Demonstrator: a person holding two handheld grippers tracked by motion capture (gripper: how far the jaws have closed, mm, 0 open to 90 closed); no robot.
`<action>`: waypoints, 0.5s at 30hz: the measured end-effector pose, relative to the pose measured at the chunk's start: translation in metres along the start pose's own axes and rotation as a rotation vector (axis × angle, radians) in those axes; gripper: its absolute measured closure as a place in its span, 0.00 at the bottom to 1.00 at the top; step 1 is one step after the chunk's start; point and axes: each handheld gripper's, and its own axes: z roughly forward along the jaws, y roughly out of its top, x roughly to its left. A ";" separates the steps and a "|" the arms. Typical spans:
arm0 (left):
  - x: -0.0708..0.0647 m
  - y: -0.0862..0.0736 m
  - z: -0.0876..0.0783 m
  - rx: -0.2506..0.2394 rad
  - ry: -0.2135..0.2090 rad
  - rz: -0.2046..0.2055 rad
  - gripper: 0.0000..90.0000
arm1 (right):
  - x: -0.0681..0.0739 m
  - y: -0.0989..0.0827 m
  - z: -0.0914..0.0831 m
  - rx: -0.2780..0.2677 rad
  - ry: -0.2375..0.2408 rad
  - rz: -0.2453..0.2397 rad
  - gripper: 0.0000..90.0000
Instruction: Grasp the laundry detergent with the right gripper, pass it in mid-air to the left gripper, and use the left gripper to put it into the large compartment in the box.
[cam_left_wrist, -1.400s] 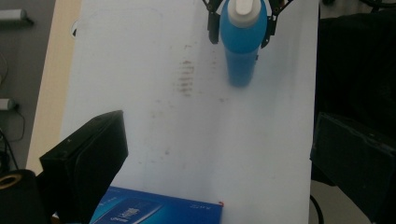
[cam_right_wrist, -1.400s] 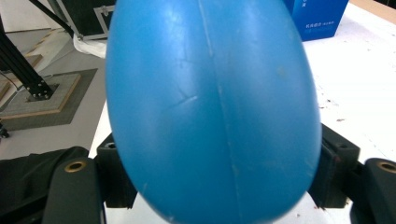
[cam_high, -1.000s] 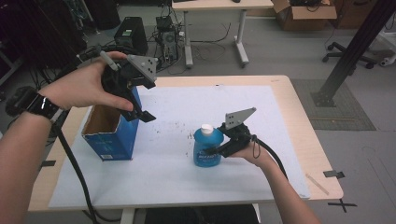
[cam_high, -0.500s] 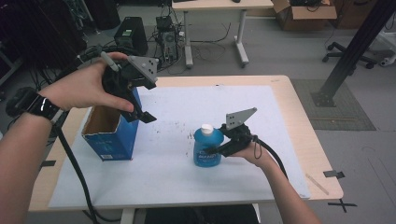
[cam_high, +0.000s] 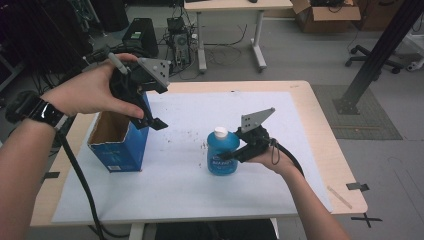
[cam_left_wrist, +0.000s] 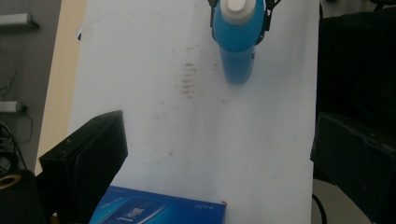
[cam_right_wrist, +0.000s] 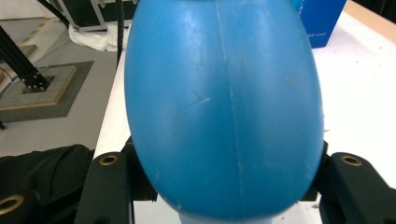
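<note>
Right hand-held gripper (cam_high: 231, 156) clamped on the blue bottle (cam_high: 222, 154), jaws just closed in on both its sides; bottle upright on the bench (cam_high: 320, 150) sheet. Left hand-held gripper (cam_high: 152, 121) has jaws apart, holds nothing, raised above the open blue box (cam_high: 120, 150), bottle well ahead of it.

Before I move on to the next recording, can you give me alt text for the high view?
The right gripper is shut on a blue bottle with a white cap, standing upright on a white sheet over the table. The left gripper is held open above an open blue box at the left.
</note>
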 end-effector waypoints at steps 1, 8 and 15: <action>0.000 0.000 0.000 0.000 0.000 0.000 0.05 | 0.000 0.005 -0.002 0.004 -0.005 -0.005 0.46; -0.001 0.003 -0.003 -0.003 0.012 0.002 0.04 | 0.001 0.034 -0.011 0.017 -0.014 -0.018 0.46; -0.002 0.005 -0.003 -0.007 0.015 -0.005 0.04 | 0.004 0.059 -0.009 0.026 -0.006 -0.048 0.46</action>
